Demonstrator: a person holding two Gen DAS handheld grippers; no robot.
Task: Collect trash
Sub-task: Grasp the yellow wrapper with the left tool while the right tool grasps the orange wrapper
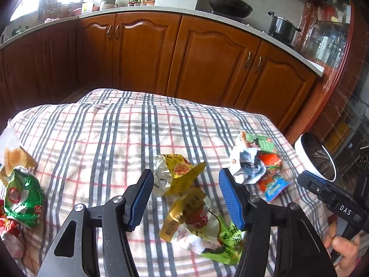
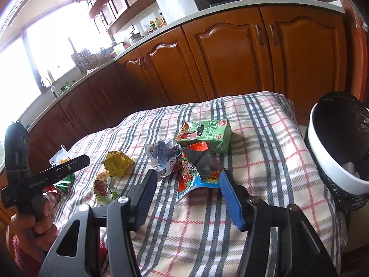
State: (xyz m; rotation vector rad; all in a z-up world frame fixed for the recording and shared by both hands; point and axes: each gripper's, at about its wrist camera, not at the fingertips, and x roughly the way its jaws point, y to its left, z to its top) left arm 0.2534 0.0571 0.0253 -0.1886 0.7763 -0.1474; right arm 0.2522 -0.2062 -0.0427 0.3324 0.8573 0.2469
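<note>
Trash lies on a plaid-covered table (image 1: 103, 138). My left gripper (image 1: 185, 180) is open and empty above a yellow wrapper (image 1: 180, 170) and a yellow-green wrapper (image 1: 203, 226). My right gripper (image 2: 188, 180) is open and empty, just short of an orange-blue snack wrapper (image 2: 196, 173). Behind that wrapper lie crumpled white paper (image 2: 163, 157) and a green drink carton (image 2: 205, 135). A white bin with a black liner (image 2: 334, 152) stands off the table's right edge; it also shows in the left wrist view (image 1: 316, 157).
A green packet (image 1: 22, 196) and a tan wrapper (image 1: 16, 159) lie at the table's left edge. Wooden kitchen cabinets (image 1: 184, 53) with a countertop, a wok (image 1: 228, 5) and a pot (image 1: 281, 26) stand behind the table.
</note>
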